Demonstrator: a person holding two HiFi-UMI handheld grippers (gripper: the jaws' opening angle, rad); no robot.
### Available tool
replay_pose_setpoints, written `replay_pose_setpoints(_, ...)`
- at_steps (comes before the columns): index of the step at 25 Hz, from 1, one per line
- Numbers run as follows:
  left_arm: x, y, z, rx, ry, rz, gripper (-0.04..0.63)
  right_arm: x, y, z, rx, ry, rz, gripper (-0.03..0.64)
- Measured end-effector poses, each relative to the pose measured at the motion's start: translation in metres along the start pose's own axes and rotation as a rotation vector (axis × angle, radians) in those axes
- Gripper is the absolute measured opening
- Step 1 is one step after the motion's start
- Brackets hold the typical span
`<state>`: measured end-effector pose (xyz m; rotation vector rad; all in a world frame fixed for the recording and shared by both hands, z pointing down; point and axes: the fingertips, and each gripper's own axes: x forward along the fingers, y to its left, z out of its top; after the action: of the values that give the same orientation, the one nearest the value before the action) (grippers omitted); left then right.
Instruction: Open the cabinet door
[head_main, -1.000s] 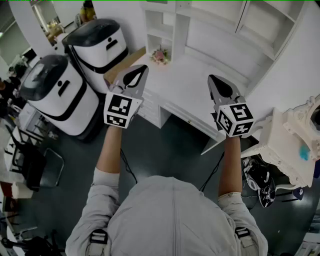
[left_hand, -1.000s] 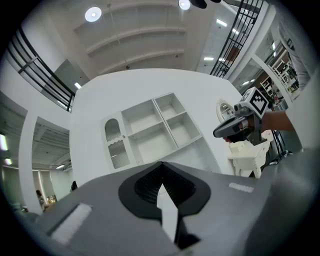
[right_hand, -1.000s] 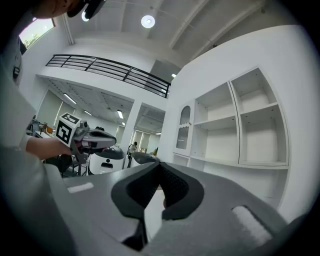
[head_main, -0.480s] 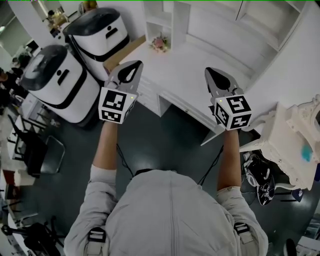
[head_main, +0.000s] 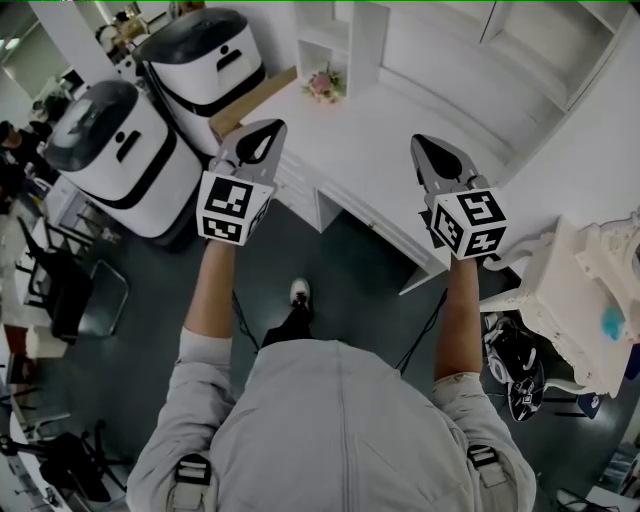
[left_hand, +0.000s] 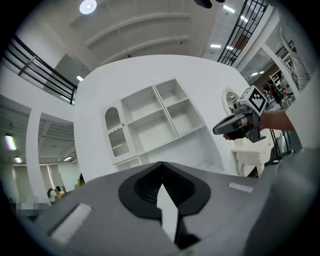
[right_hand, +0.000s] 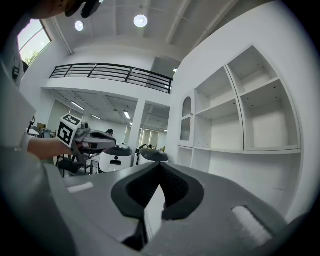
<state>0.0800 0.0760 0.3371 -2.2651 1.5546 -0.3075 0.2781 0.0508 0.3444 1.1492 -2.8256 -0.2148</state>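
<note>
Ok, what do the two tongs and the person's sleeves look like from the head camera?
Both the left tongs and right tongs are grey, tapering to a point, with a black teardrop inset on top. Each carries a white cube with black square markers. The person wears a light grey shirt with short sleeves and dark shoulder straps.

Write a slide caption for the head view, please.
Left gripper and right gripper, both shut and empty, before a white desk.

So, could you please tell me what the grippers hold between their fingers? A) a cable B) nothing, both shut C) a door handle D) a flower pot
B: the left gripper and right gripper each show fingers closed together on nothing, clear of the cabinet door.
</note>
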Motion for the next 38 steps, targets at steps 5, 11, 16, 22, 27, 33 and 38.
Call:
replay_pose_setpoints(5, 0.026, 0.017, -0.011, 0.004, -0.011, -0.011, 0.018, 0.025, -0.015, 0.000, 0.005, 0.000, -0.005, -0.002)
replay_pose_setpoints(11, 0.081, 0.068, -0.031, 0.005, -0.041, -0.015, 0.018, 0.085, -0.041, 0.002, -0.016, -0.001, -0.019, -0.001)
replay_pose_setpoints(16, 0.131, 0.117, -0.044, 0.002, -0.059, -0.030, 0.018, 0.150, -0.066, 0.018, -0.033, -0.015, -0.050, 0.000)
replay_pose_setpoints(22, 0.179, 0.171, -0.049, 0.003, -0.089, -0.042, 0.018, 0.216, -0.093, 0.031, -0.015, -0.019, -0.095, 0.002)
replay_pose_setpoints(27, 0.210, 0.205, -0.065, 0.000, -0.085, -0.059, 0.018, 0.257, -0.114, 0.033, -0.002, 0.012, -0.153, 0.001)
replay_pose_setpoints(33, 0.245, 0.239, -0.077, -0.004, -0.094, -0.073, 0.018, 0.298, -0.129, 0.031, 0.002, 0.036, -0.158, 0.001)
replay_pose_setpoints(38, 0.274, 0.256, -0.077, 0.018, -0.106, -0.093, 0.018, 0.328, -0.141, 0.035, 0.036, 0.030, -0.154, 0.000)
